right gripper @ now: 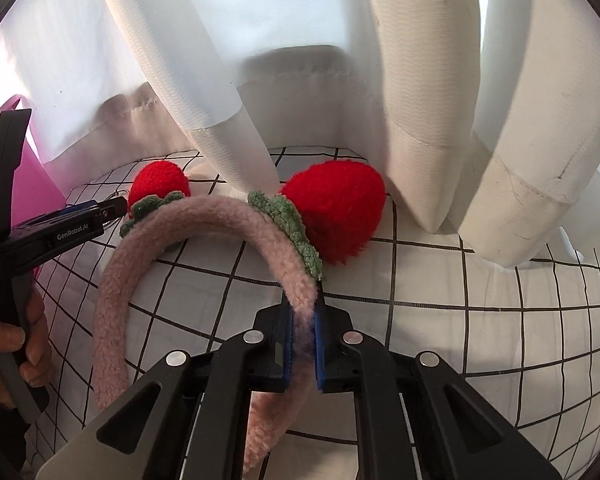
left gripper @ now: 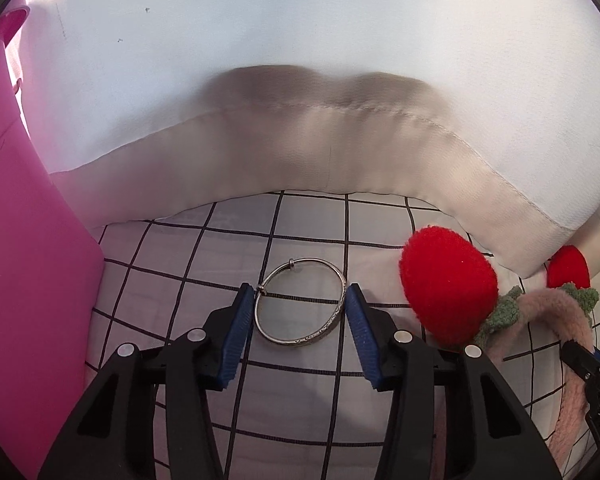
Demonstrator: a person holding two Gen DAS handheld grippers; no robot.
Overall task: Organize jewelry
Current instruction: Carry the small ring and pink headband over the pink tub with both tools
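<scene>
A silver bangle [left gripper: 296, 342] lies flat on the checked cloth [left gripper: 172, 264]. My left gripper [left gripper: 300, 290] straddles it, and both blue pads touch its outer rim on either side. A pink fluffy headband [right gripper: 204, 216] with two red strawberry puffs [right gripper: 336, 208] and green leaves lies to the right. My right gripper [right gripper: 303, 304] is shut on the band just below the right strawberry. The left wrist view shows the headband [left gripper: 576, 312] and the right gripper's tip [left gripper: 576, 356] at the right edge.
A pink container [left gripper: 28, 280] stands close on the left of the bangle. White curtain folds [right gripper: 420, 120] hang down onto the cloth behind both objects. A person's hand [right gripper: 4, 340] holds the left gripper's handle at the left edge.
</scene>
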